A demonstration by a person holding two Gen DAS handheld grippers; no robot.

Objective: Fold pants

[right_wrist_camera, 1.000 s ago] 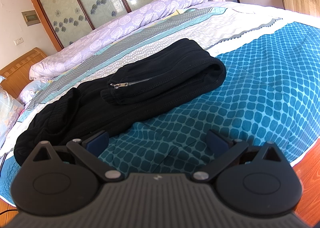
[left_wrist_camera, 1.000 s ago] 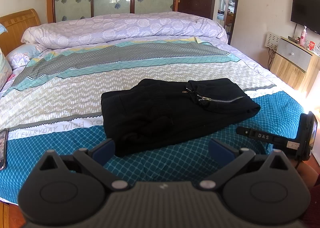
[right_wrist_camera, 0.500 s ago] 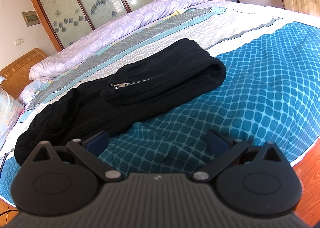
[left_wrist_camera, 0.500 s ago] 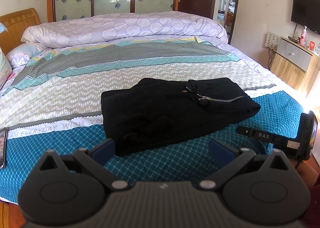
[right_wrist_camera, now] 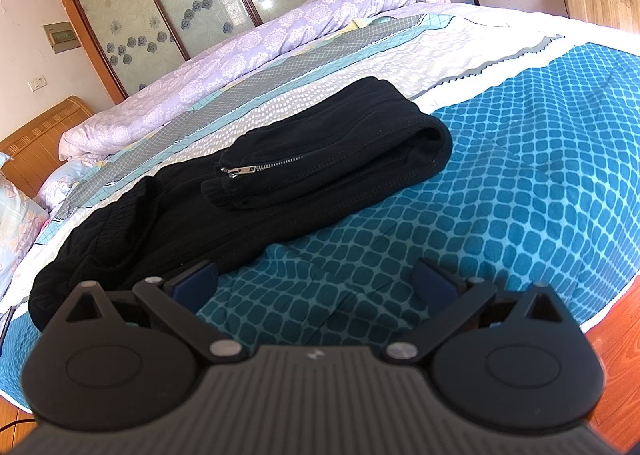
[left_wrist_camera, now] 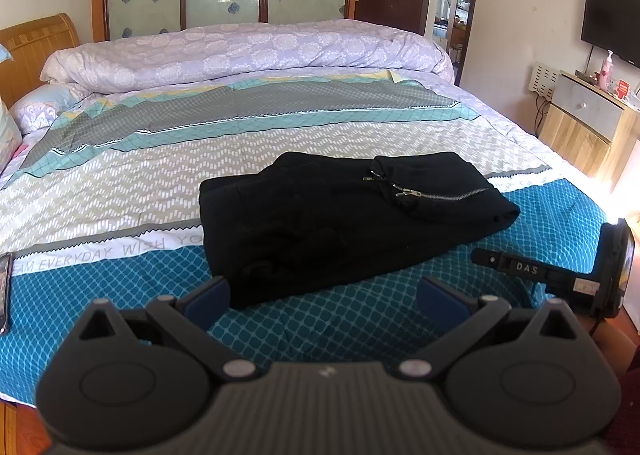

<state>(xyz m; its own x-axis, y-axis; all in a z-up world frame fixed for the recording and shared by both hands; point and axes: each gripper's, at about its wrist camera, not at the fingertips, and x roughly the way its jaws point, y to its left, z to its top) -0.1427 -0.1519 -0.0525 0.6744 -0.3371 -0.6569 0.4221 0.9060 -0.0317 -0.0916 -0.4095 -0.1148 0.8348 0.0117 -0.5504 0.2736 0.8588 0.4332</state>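
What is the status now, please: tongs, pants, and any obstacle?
Left tongs open, empty. Right tongs open, empty, short of the bed. Black pants lie folded on the bed, untouched. Nothing between tongs and pants.

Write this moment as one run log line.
pants: folded on bed | left gripper: open, empty | right gripper: open, empty | contact: none

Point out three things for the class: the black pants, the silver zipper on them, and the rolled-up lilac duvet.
black pants (left_wrist_camera: pixel 320 223), left wrist view, middle of the folded fabric.
silver zipper (right_wrist_camera: pixel 276 164), right wrist view, its metal teeth.
lilac duvet (left_wrist_camera: pixel 248 51), left wrist view, top of the roll.
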